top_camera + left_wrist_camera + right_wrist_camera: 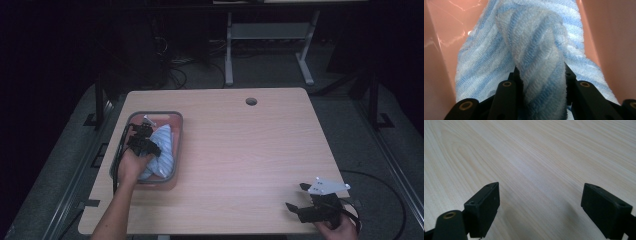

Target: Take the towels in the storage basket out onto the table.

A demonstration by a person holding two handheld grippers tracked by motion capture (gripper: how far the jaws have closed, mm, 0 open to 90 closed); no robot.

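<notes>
high view: right gripper (pixel 299 196) at near right table (pixel 240 150) edge, jaws spread. left gripper (pixel 145 142) in pink bin (pixel 172 150) on striped towel (pixel 162 150). left gripper view: jaws pinching a towel fold (pixel 541 75). right gripper view: bare wood between jaws.

We saw a tub (pixel 176 131) sitting on the left part of the tabletop (pixel 250 150), with a towel (pixel 162 150) lying inside it. The left gripper (pixel 142 137) reached down into the tub, a fold of the towel between its jaws. The right gripper (pixel 299 196) sat well apart from them, over the near right corner of the tabletop.
</notes>
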